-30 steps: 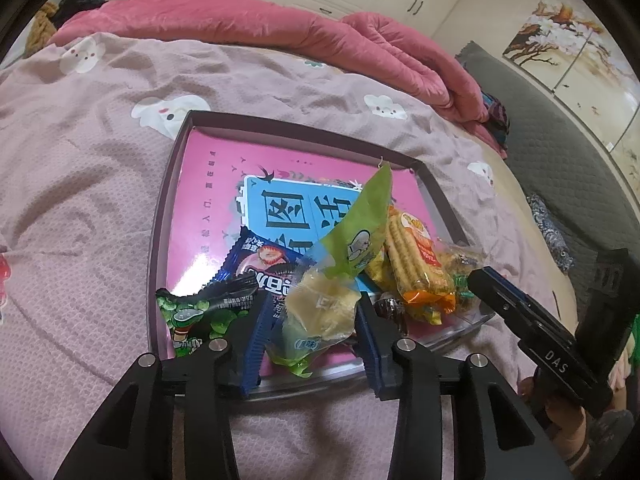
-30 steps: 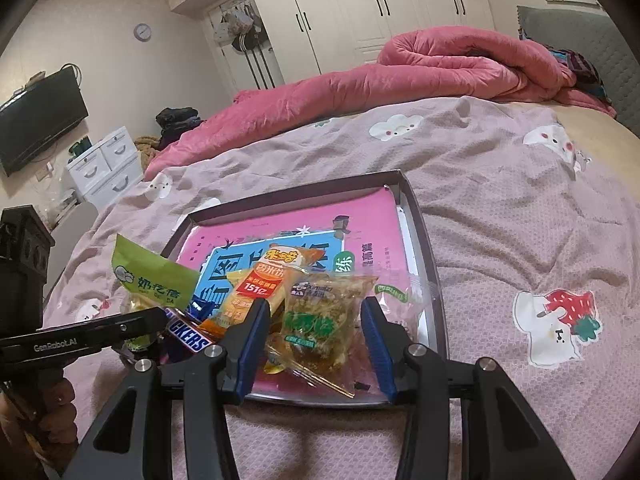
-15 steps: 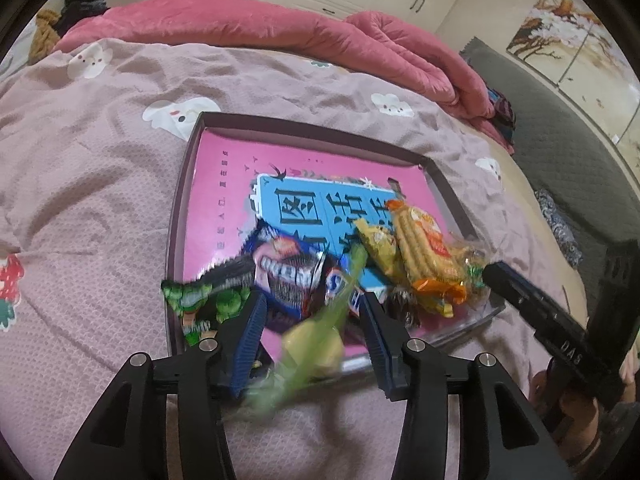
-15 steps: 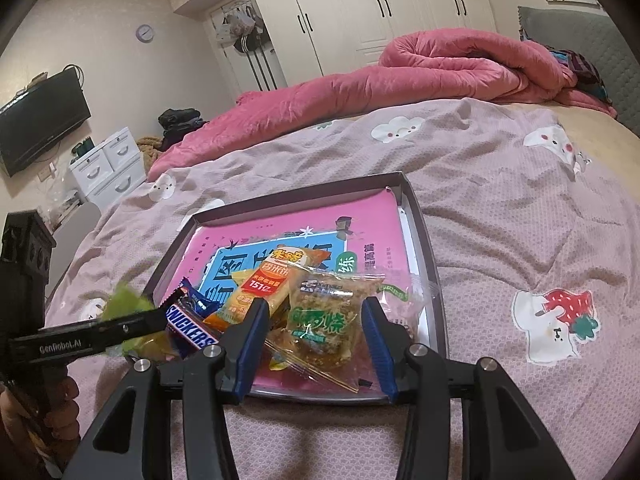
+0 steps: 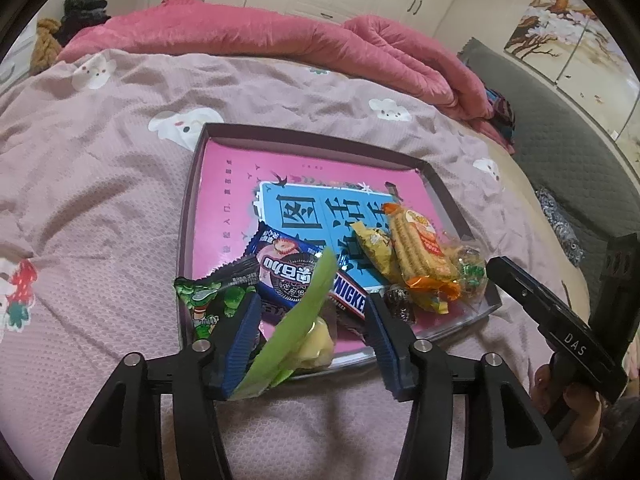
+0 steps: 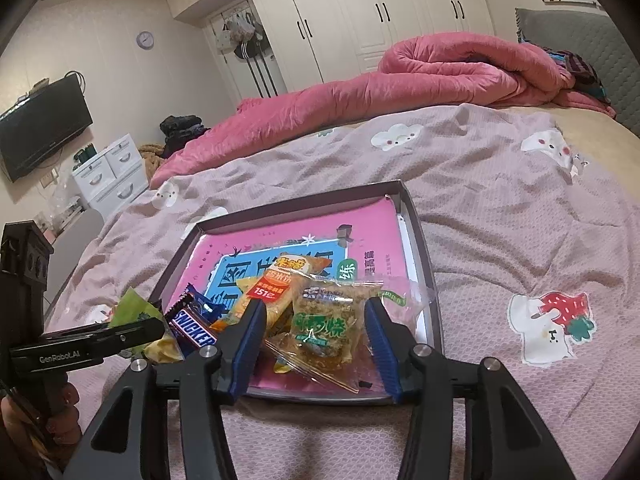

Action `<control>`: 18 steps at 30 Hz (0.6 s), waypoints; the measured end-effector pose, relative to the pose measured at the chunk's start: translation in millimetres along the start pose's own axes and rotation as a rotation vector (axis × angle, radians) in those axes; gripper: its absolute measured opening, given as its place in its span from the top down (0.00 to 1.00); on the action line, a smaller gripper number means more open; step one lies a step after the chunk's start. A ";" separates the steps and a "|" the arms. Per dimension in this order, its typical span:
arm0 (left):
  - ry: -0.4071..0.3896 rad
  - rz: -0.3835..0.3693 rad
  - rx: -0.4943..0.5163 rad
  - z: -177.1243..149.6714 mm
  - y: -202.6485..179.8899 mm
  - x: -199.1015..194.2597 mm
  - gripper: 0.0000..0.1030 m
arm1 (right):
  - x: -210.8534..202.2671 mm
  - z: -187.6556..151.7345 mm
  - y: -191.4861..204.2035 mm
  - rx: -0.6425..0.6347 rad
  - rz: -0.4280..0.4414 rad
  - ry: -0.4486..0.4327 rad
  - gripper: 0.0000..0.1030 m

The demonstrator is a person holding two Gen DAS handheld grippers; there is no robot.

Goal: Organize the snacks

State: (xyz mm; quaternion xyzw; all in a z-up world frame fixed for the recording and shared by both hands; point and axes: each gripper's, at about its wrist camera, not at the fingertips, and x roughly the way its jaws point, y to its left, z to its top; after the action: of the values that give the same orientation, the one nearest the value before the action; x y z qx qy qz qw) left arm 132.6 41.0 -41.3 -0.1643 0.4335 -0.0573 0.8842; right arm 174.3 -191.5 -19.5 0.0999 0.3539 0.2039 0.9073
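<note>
**Both grippers part-open over the near edge of the snack tray, neither pressing a packet.**

The left gripper (image 5: 310,314) has just been opening: the green-topped packet (image 5: 304,320) stands slack between its jaws, leaning on the left pad, apparently let go, though the tilt makes contact hard to judge. It looks light and crinkly with a soft lump low down; take it across that lump, not the floppy flap. The right gripper (image 6: 314,322) has also just eased wider, its jaws flanking the clear green-label pastry bag (image 6: 326,326) without pinching. That bag looks crumbly and slippery; grip gently, mid-body. Both lie at the near end of the tray (image 5: 188,200) on the bed.
</note>
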 end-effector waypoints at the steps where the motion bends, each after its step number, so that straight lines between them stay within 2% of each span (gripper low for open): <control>1: -0.001 -0.001 0.000 0.1 -0.7 -1.9 0.43 | -1.8 0.4 0.1 0.001 0.000 -0.004 0.49; 8: -0.015 0.017 0.010 0.1 -6.3 -12.5 0.34 | -11.0 0.6 2.0 -0.003 -0.009 -0.017 0.44; 12: -0.027 0.037 0.012 -0.8 -9.9 -21.3 0.27 | -16.7 0.2 3.6 -0.004 -0.017 -0.025 0.36; 18: -0.034 0.067 0.007 -3.0 -12.9 -31.6 0.27 | -27.7 -0.1 7.5 -0.009 -0.033 -0.035 0.28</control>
State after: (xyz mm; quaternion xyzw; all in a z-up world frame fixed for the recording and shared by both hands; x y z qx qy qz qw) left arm 111.3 35.9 -15.1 -0.1476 0.4233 -0.0262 0.8935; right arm 153.6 -197.0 -0.5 0.0936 0.3388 0.1889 0.9169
